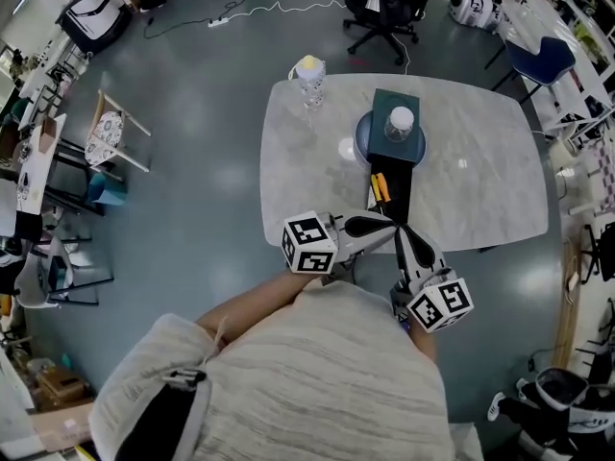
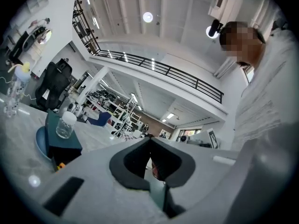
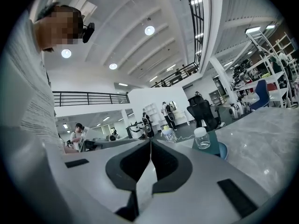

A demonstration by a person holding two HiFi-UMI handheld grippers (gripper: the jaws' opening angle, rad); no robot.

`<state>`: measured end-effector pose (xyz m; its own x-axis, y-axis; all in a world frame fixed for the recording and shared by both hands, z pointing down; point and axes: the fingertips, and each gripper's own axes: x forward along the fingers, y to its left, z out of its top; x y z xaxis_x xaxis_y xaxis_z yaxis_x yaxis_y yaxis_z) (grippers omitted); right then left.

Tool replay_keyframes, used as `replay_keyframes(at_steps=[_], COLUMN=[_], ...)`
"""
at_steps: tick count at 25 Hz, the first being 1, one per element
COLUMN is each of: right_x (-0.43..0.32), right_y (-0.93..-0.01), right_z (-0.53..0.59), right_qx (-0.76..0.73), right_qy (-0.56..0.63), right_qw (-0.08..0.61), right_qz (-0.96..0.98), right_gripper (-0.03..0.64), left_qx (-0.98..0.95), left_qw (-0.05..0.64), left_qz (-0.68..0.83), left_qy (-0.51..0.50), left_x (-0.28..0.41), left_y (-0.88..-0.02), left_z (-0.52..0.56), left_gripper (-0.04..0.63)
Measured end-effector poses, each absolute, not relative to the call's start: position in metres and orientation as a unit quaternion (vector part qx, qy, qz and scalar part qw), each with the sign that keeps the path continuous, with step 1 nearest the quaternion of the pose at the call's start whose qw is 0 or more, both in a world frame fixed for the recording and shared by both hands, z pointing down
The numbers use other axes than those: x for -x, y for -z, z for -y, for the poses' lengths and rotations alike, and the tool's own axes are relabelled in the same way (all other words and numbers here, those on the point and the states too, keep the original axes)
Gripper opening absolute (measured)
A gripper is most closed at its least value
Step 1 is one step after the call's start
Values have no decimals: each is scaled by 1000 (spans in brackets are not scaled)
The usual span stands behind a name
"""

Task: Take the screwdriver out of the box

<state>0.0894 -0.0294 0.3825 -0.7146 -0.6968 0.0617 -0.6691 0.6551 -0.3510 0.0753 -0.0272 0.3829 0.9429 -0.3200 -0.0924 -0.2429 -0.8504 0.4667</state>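
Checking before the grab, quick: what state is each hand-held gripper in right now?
Left hand-held gripper: closed, holding nothing.
Right hand-held gripper: closed, holding nothing.

Left gripper (image 1: 382, 225) and right gripper (image 1: 400, 242) are held level, both closed and empty, tips almost meeting.

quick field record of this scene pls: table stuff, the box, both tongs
table: pale marble
box: dark, near end open
screwdriver: orange and yellow, lying in the box, not yet taken
jar: white lid, on the box's teal top
bottle: yellow cap, at the table's far left corner
left tongs: shut, empty
right tongs: shut, empty
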Motion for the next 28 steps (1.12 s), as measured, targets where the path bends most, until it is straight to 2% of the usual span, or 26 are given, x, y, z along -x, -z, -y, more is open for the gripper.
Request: replay_keyframes(at_steps=[10,20,28], right_x=[-15,-25,-48], right_y=[-388,-412,-430], right_z=[95,129,165], right_qx=[334,327,294], right_qy=[169,194,202], right_qw=[4,-36,-73], right_qz=[-927,-924,-931], right_gripper=[12,12,12], left_qx=[-948,-943,-923], left_qw=[229,252,271], left_qz=[191,190,248], left_qy=[110,106,111], left_x=[-1,-12,-24], left_y=[-390,-407,-424], left_z=[92,128,166], left_gripper=[15,17,17])
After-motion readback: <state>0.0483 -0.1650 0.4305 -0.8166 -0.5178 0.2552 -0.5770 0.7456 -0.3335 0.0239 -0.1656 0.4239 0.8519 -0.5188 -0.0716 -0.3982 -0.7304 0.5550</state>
